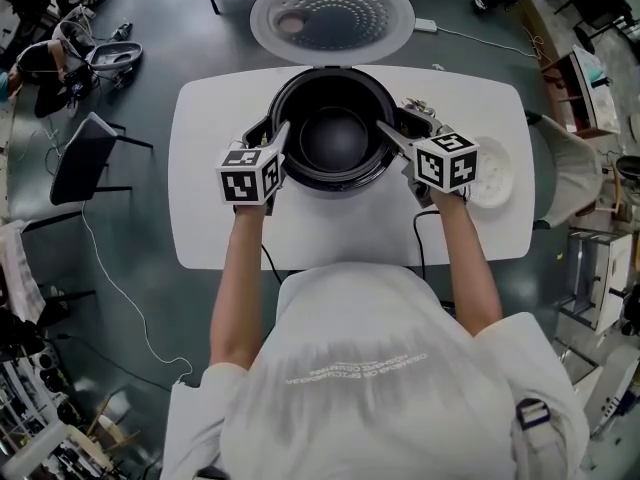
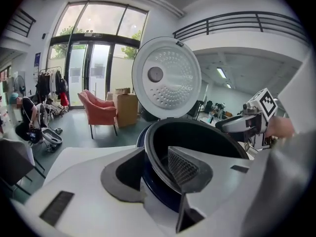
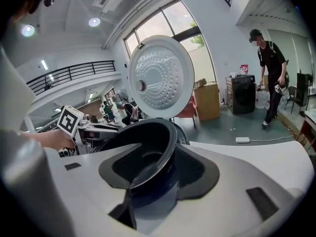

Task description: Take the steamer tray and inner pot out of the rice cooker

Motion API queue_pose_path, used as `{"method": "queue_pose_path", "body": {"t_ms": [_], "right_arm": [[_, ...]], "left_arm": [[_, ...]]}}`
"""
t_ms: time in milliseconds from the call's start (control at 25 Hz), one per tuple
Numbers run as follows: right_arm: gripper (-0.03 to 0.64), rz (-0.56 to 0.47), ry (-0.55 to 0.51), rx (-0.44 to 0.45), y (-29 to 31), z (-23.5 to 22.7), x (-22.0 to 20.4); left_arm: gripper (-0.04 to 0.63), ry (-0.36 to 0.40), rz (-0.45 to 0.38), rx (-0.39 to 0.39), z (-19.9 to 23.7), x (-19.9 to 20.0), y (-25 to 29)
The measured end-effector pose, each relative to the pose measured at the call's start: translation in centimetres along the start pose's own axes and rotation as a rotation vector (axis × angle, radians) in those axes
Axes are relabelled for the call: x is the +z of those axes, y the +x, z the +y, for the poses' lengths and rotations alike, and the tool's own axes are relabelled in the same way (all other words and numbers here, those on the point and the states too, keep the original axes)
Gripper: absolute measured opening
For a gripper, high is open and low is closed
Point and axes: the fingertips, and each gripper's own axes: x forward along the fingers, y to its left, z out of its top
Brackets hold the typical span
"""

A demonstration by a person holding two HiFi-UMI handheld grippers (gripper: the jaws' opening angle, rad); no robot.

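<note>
On the white table (image 1: 330,233), left claw (image 1: 284,140) and right claw (image 1: 386,131) clamp opposite rims of the inner pot (image 1: 335,138).

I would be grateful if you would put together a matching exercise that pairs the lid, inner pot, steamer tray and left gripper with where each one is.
Things:
1. lid
2. inner pot
3. steamer tray
4. left gripper

Places:
A. lying on the table, right of the rice cooker
B. jaws astride the pot's left rim
C. swung up open behind the cooker
D. black, inside the cooker

Pairs: 1-C, 2-D, 3-A, 4-B.
</note>
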Motion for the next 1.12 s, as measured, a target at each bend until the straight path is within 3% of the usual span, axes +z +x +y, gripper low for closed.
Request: {"method": "queue_pose_path", "body": {"t_ms": [280,880,1120], "right_arm": [[0.216,0.024,0.033,-0.014,0.4,-0.9,-1.3],[0.206,0.002,0.039,-0.029,0.8,-0.4,-0.9],[0.216,-0.110,0.161,0.022,-0.3,-0.3,-0.2]], "left_arm": [[0.161,0.000,0.006,0.012,-1.1,-0.4,0.4],[0.126,-0.184,-0.059,0.068,-0.9,-0.5,-1.0],[0.097,-0.263,-0.147,0.067,-1.3,0.8,-1.9]]}}
